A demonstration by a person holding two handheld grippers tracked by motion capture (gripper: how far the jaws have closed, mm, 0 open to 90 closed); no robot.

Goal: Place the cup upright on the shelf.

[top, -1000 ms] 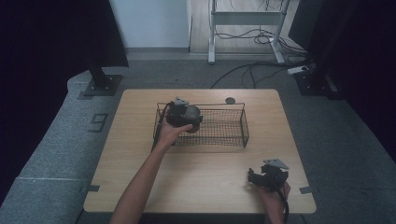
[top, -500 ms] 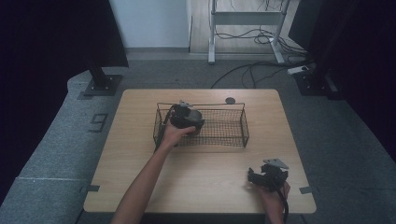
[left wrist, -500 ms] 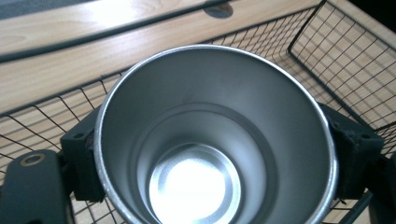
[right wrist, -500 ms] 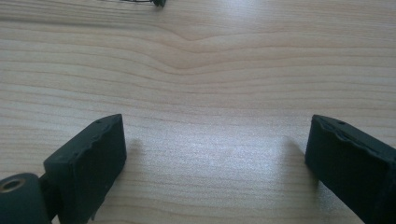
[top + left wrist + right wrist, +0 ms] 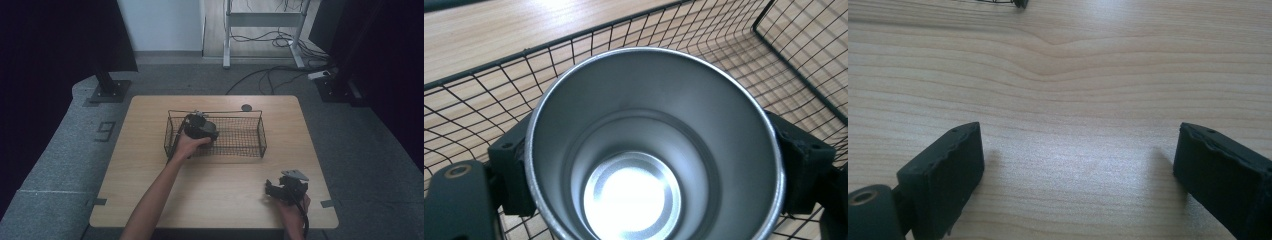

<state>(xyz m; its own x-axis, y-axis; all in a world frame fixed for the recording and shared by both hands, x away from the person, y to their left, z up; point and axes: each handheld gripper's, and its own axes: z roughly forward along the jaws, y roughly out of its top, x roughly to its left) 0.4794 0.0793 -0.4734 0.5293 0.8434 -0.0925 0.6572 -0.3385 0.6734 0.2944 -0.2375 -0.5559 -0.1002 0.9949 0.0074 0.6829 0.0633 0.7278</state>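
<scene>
Left gripper (image 5: pixel 200 127), centre-left of the high view, sits inside the left end of the wire basket (image 5: pixel 250 145). Its jaws clamp a steel cup (image 5: pixel 651 150) from both sides; cup mouth faces the left gripper camera, mesh behind and below it. Right gripper (image 5: pixel 1078 165), lower right of the high view, rests low over the bare wooden table (image 5: pixel 225 185), jaws spread wide, holding nothing.
</scene>
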